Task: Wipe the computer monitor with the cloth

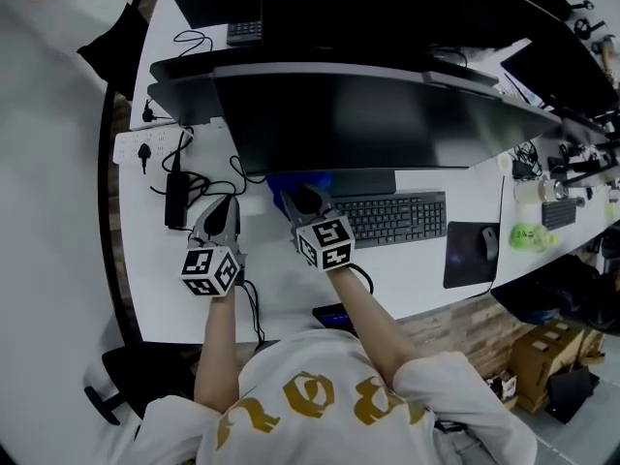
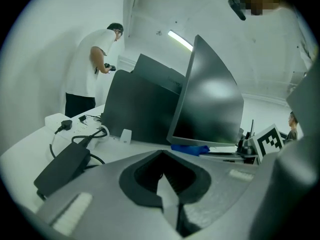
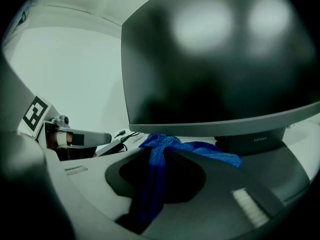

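The blue cloth is pinched in the jaws of the right gripper. The jaws squeeze tight on it. One part of the cloth hangs down between them. The rest sticks out past the tips, just under the bottom edge of the monitor.

The monitor is big and dark. It stands right in front of these jaws and goes up high above them. Its stand is just past the tips, a bit to the right. In the head view the cloth is a blue patch between the jaw tips and the monitor.

To the right of these jaws a black keyboard lies on the white desk. Farther right is a dark mouse pad with a mouse on it.

The left gripper is near the right one, on its left, and not touching it. Its jaws are closed together with nothing between them. A black power brick lies on the desk to the left of these jaws, with cords beside it. A white power strip is farther out on that side. Past the tips stands another dark screen, and the monitor is ahead on the right, seen from its edge. The cloth shows at its foot. Far beyond these jaws, to the left, a person in a white shirt stands.
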Action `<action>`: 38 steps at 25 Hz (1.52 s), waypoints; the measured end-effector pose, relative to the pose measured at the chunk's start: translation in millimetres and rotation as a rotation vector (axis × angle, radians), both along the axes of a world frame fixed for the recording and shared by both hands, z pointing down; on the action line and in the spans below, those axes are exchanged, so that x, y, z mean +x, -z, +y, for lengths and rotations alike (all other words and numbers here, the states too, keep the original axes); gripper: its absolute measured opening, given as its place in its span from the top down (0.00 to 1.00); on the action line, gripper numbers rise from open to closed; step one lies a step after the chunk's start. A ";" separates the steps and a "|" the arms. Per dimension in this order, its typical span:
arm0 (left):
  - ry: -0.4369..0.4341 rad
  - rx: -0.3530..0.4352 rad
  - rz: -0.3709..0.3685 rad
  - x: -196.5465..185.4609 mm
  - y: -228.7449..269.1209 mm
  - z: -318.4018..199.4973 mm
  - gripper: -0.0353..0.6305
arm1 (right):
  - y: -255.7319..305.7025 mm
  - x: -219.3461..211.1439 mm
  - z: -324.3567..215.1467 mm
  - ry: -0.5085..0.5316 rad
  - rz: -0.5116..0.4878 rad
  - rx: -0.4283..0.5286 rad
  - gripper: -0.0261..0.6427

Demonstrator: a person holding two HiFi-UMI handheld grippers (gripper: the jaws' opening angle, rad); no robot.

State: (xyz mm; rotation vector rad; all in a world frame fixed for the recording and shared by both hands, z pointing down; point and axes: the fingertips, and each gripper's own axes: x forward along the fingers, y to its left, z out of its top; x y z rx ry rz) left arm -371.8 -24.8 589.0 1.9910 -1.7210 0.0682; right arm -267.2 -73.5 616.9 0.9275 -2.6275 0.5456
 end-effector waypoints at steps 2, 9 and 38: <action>0.010 0.002 0.011 -4.5 -0.2 3.0 0.95 | 0.3 -6.4 3.2 0.010 -0.001 0.002 0.83; 0.015 0.019 0.024 -9.8 3.0 8.4 0.95 | 8.6 -29.4 18.7 0.050 -0.022 0.025 0.83; -0.024 0.222 -0.030 87.3 127.5 57.0 0.95 | 148.9 102.0 88.8 -0.019 -0.154 0.245 0.83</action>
